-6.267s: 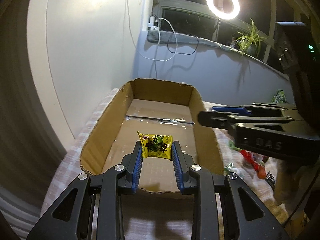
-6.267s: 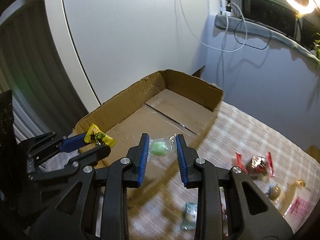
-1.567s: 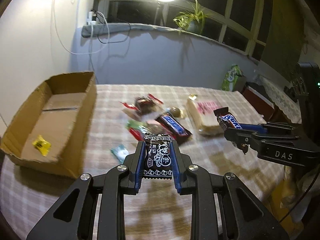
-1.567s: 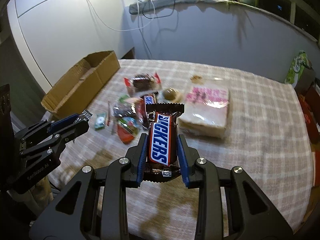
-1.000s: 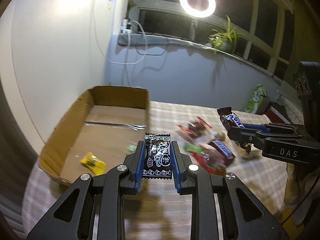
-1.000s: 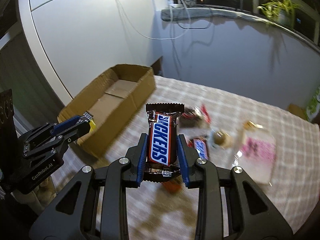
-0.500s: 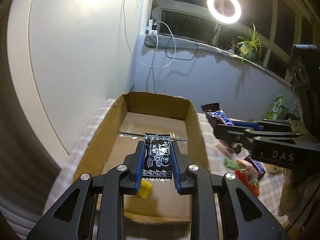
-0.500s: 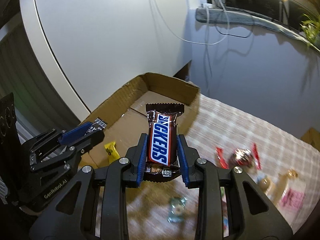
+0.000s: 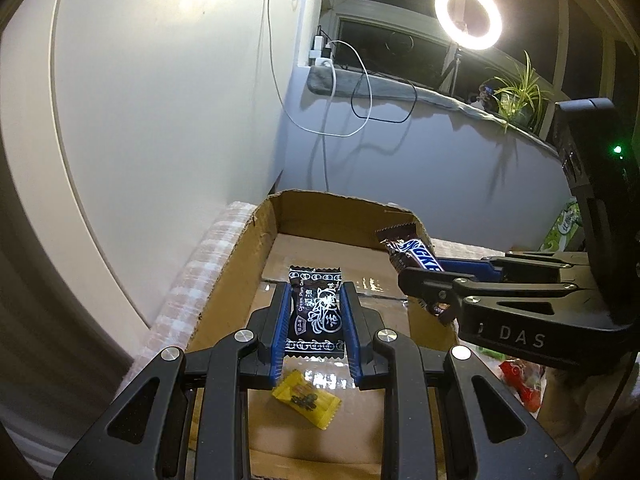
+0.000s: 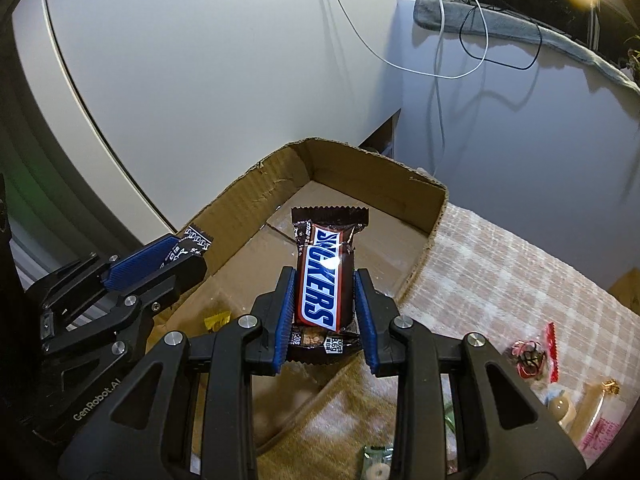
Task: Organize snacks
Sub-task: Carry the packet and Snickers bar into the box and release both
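Left gripper (image 9: 316,314) pinches a black plum candy (image 9: 316,312) above the cardboard box (image 9: 236,264), over a yellow candy (image 9: 306,400). Right gripper (image 10: 325,300) pinches a Snickers bar (image 10: 324,276) over the box's near-right rim; the far floor lies bare.

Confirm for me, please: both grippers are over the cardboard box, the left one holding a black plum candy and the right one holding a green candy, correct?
Not quite: the right gripper holds a Snickers bar, not a green candy, as the right wrist view shows. The rest stands: both grippers are over the cardboard box, and the left gripper holds the black plum candy.
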Motion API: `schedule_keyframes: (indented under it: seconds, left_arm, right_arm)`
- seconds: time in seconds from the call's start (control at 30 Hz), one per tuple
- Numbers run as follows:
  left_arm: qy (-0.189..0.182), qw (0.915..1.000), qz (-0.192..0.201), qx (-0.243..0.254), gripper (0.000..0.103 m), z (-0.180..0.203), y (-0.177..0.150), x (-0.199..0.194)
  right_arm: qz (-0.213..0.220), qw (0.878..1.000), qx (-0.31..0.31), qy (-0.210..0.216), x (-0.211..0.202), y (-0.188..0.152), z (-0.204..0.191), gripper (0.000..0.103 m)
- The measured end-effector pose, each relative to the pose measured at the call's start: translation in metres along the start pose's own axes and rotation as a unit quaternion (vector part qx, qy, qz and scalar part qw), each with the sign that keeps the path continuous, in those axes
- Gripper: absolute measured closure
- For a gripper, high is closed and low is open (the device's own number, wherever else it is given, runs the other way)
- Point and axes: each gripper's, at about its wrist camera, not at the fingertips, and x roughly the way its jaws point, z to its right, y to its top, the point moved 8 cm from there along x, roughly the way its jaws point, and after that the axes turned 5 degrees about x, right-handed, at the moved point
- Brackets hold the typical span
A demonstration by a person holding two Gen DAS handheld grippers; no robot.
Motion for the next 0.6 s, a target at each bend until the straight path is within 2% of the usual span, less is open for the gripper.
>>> schedule_keyframes:
  seconds: [0.4,0.47,0.6]
  left_arm:
    - [0.007,0.9999,-0.007,-0.007,0.079,-0.003,0.001,0.001]
    - [0.008,0.9999,-0.007,-0.008,0.079,-0.003,0.001,-0.001]
    - [0.008,0.9999,-0.004,-0.007,0.079,-0.001,0.002,-0.004]
  right_arm:
    - [0.003,1.000,-0.005,-0.002,0.000,0.001,-0.004,0.072]
    - [0.007,1.000,-0.004,-0.003,-0.003,0.001,-0.003,0.062]
    - [0.018,1.000,-0.001,-0.006,-0.015,0.002,0.001,0.056]
